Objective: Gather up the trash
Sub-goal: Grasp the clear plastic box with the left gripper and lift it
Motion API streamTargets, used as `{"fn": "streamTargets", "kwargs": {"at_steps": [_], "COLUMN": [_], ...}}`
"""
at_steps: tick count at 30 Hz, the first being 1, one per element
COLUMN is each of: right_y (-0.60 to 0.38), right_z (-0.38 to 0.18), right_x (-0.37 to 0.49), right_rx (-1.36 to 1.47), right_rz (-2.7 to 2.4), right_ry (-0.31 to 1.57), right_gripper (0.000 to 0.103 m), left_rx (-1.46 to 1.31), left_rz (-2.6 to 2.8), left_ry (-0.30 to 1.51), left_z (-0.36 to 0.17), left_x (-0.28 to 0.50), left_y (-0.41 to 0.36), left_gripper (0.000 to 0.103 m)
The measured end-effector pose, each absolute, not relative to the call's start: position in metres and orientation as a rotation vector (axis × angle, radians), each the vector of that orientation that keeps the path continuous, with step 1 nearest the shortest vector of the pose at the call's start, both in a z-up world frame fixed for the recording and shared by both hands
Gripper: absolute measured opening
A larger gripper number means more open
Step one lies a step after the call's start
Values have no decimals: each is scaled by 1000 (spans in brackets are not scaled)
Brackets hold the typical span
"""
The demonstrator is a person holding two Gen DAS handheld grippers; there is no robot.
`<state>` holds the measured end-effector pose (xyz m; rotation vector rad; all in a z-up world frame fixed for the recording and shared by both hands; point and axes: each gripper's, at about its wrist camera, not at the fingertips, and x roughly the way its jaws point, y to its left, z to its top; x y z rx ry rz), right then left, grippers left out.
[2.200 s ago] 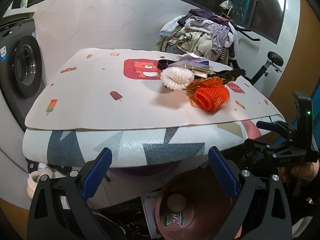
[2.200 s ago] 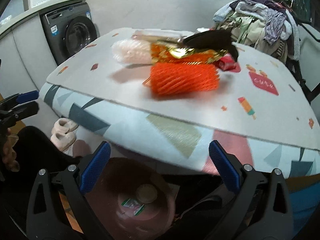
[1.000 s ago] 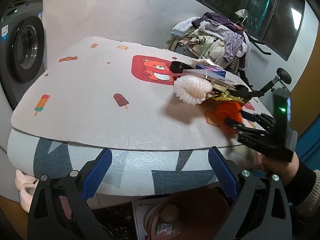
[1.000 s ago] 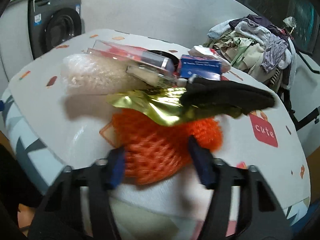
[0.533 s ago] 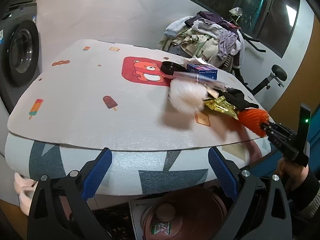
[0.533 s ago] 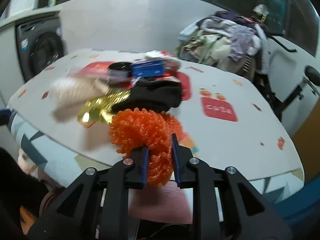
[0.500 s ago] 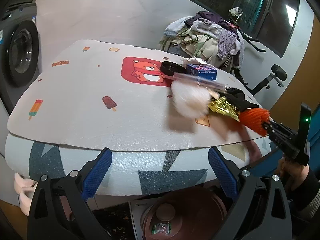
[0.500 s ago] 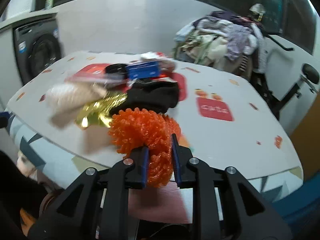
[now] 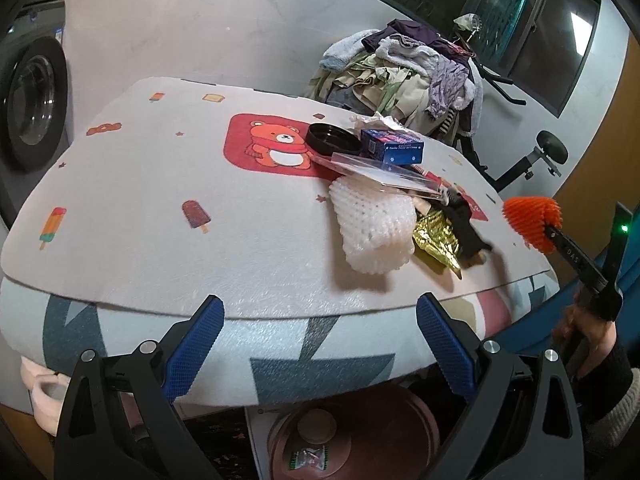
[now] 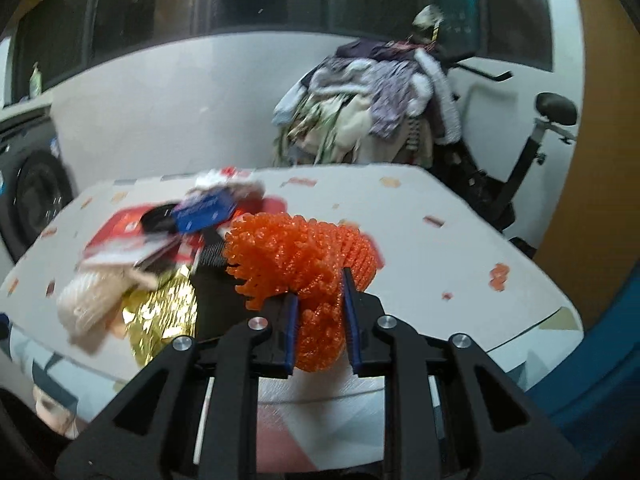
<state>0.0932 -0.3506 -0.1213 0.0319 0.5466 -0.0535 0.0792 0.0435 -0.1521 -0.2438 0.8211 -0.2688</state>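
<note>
Orange foam netting [image 9: 533, 221] sits at the right edge of the left wrist view, pinched in the right gripper [image 9: 554, 236] and held clear of the worktop [image 9: 160, 208]. Mid-frame lie white foam netting [image 9: 374, 230], gold foil [image 9: 436, 240], a clear plastic case [image 9: 384, 172] and a blue box [image 9: 394, 146]. At the bottom, the left gripper [image 9: 318, 344] stands spread and empty above a brown bin [image 9: 360, 436].

From the right wrist view, the right gripper [image 10: 319, 322] has just been closing, its blue pads squeezing the orange foam netting [image 10: 302, 264] at lower centre.
</note>
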Motion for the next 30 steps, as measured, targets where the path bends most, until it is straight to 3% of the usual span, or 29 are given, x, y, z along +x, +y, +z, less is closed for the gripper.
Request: {"fn": "streamTargets", "kwargs": {"at_steps": [3,10,20,30], "right_y": [-361,-349,-329,-332], "right_z": [-109,-102,-117,-131], "right_x": [90,95,107,114], "right_rx": [76,87,70,68], "right_rz": [-43,49,117,111], "right_ry": [499,481,515,547], "right_gripper": [22,22,22,22], "left_rx": [-289,-639,-1004,-1015], "left_rz": [-314,-427,-343,-420], "left_ry": [828,913,1058,1145], "left_z": [-145,-139,-190,-220], "left_x": [92,159,273,318], "left_y": [40,40,57,39], "left_gripper": [93,76,60,48]}}
